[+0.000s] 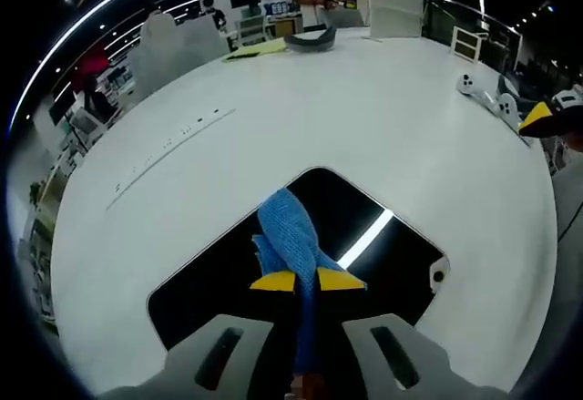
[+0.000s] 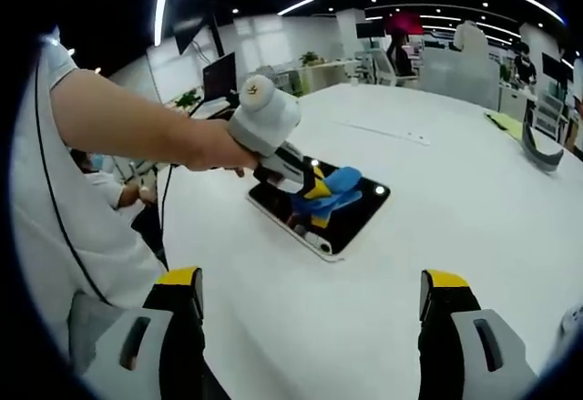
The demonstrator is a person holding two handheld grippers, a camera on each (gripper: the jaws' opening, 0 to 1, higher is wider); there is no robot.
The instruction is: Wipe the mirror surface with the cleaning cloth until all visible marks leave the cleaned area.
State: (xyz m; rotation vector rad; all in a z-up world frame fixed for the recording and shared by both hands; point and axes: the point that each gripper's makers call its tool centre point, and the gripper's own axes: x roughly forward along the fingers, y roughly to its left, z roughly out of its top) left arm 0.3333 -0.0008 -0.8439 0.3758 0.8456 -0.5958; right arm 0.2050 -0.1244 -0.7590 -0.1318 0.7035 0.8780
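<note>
Left tool (image 1: 306, 281) clamped on one blue cloth (image 1: 284, 229) over one mirror (image 1: 392, 254); right tool (image 2: 310, 292) apart.

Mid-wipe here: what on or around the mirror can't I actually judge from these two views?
- Marks on the mirror: in the left gripper view its dark glass reflects ceiling lights; in the right gripper view it is too small.
- Mirror's near edge: hidden by the left gripper in the left gripper view.
- Glass under the blue cloth: covered.
- Small items at the table edge: too distorted to identify.
- Right gripper: jaws wide apart, holding nothing.
</note>
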